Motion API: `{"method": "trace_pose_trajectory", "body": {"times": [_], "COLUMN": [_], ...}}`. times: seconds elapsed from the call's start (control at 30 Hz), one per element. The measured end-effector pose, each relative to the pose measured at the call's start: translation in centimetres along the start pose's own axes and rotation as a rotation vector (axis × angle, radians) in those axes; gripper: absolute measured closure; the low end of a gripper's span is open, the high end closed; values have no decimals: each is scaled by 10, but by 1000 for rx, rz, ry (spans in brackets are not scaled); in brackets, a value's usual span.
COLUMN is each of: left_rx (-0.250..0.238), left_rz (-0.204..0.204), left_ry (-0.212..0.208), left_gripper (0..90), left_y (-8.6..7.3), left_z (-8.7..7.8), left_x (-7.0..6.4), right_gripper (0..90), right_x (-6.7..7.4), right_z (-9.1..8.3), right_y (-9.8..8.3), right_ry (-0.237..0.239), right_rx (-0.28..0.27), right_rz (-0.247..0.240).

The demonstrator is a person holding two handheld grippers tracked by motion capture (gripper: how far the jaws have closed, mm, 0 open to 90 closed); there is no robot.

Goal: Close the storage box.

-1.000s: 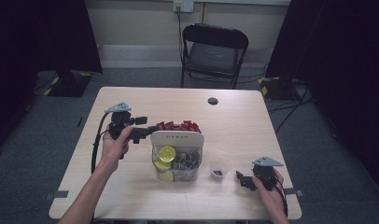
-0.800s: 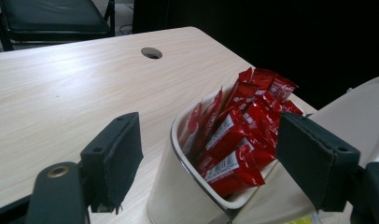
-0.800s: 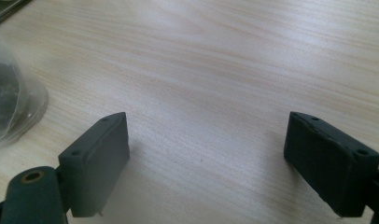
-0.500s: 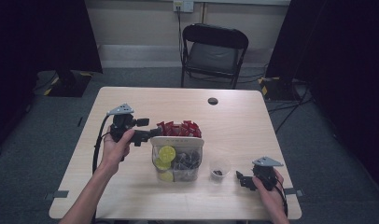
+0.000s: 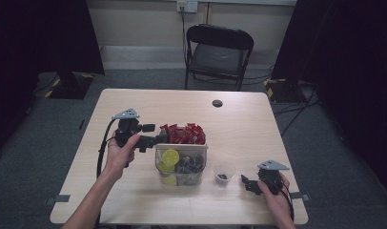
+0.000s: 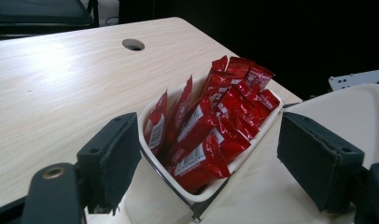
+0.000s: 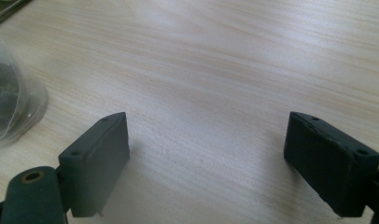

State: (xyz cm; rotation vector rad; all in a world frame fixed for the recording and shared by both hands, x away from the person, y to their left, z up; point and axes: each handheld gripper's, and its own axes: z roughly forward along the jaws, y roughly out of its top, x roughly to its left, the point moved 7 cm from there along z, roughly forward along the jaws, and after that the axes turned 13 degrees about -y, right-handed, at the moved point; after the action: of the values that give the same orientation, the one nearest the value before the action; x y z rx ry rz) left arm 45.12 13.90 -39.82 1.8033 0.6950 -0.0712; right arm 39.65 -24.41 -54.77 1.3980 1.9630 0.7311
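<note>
Left tool (image 6: 204, 163) gapes around the tray (image 6: 211, 193) corner (red packets (image 6: 211, 126) inside); right tool (image 7: 206, 163) open over bare bench (image 7: 225, 70).

A recording studio or lab: black curtains (image 5: 48, 38) hang at far left and right, a lone pale wooden desk (image 5: 258, 129) stands on grey carpet (image 5: 34, 157), and a black folding chair (image 5: 218, 52) sits beyond, below a wall socket (image 5: 187, 5).
</note>
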Motion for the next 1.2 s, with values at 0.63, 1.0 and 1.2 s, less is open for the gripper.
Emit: {"method": "trace_pose_trajectory", "body": {"times": [0.63,1.0,1.2], "left_rx": [20,50,60], "left_rz": [31,33,35], "left_ry": [-24,-36,-31], "left_gripper": [201,195,193], "left_y": [-10,-19,-23], "left_z": [-2,4,3], "left_x": [-10,-15,-15], "right_gripper": [137,137,137], "right_x": [0,0,0], "right_z": [0,0,0], "right_y": [0,0,0], "right_ry": [-3,-4,-3], "right_rx": [4,3,3], "right_rz": [3,2,3]}}
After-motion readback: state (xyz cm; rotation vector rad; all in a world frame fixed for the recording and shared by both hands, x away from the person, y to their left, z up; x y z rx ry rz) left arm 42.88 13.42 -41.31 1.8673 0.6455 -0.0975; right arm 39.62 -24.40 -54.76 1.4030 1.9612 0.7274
